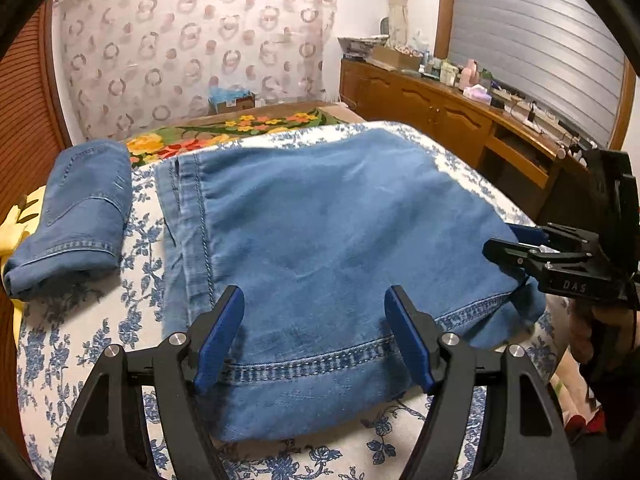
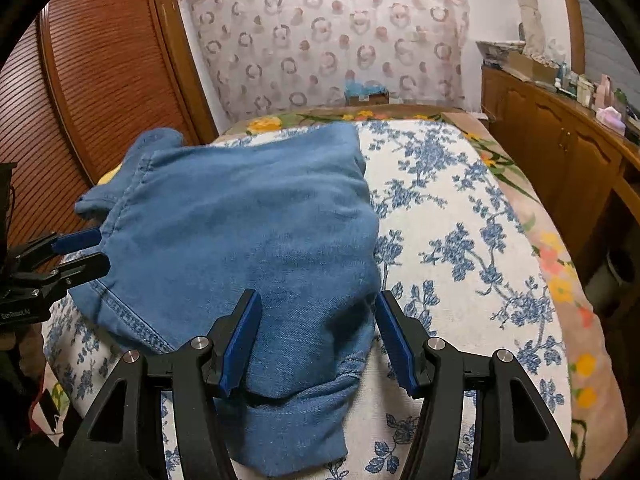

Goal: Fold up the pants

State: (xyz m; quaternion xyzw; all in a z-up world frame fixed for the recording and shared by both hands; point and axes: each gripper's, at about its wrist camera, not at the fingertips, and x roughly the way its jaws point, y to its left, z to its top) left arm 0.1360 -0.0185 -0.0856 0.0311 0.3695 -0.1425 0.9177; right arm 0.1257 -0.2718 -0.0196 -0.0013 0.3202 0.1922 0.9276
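Your left gripper (image 1: 314, 338) hangs over the near hem of the blue denim pants (image 1: 328, 240), jaws spread wide, both blue pads (image 1: 218, 340) clear of the cloth, nothing gripped. Your right gripper (image 2: 318, 340) sits at the pants' right end, jaws about half spread; the folded edge of the denim lies between them, left pad (image 2: 242, 344) right against the fabric, right pad off it, so no clamp on the cloth that you can confirm. The pants lie folded over on the white cover with blue flowers (image 1: 80, 340), hem stitching facing you, side seam running along the left edge. A 2nd denim piece, folded small (image 1: 76, 216), rests well to the left on the same cover, apart from the pants. In the left view your right gripper shows at the pants' right corner, a hand (image 1: 588, 332) under it. Wooden cabinet (image 1: 440, 116) stands to the right of the bed, clutter on top too small to name.
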